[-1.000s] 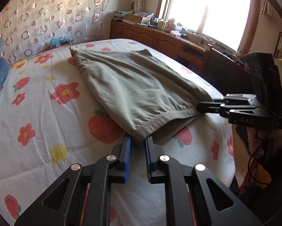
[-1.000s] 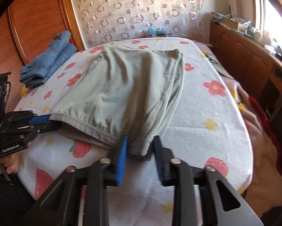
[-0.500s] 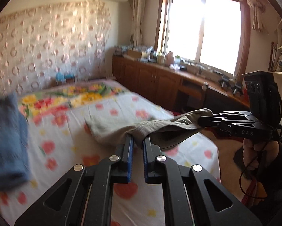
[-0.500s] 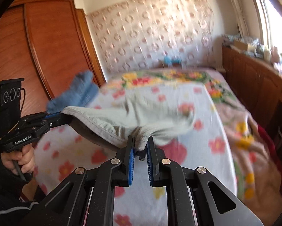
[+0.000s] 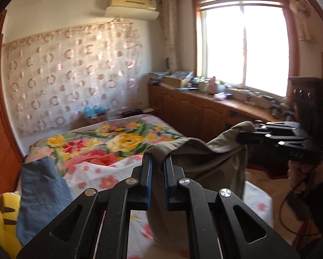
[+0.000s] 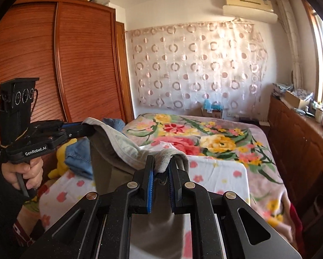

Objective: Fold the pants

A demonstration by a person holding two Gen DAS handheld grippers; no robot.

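Both grippers have risen since a second ago, when the pants lay flat on the bed; now the cloth hangs in the air between them. At the left gripper (image 5: 157,168), the blue-padded fingers (image 5: 148,172) are pressed onto a bunched edge of the grey-green pants (image 5: 196,161), which sag below and to the right of the tips. From there the fabric stretches across to the right gripper (image 5: 244,137), seen side-on, its tips closed over the other corner. In the right wrist view the right gripper (image 6: 161,168) likewise pinches a fold of the pants (image 6: 118,144), and the cloth runs up and leftward to the left gripper (image 6: 83,128), held by the person's left hand (image 6: 23,172). Beyond the hanging pants lies the bed (image 6: 232,172) with a flowered sheet and a floral blanket (image 6: 204,136) farther off. Folded blue jeans (image 5: 40,185) and a yellow plush toy (image 5: 3,222) sit to the left of the left gripper, near the wooden wardrobe (image 6: 53,64). Farther out stand the circle-patterned curtain (image 5: 68,75) and the bright window (image 5: 243,45).
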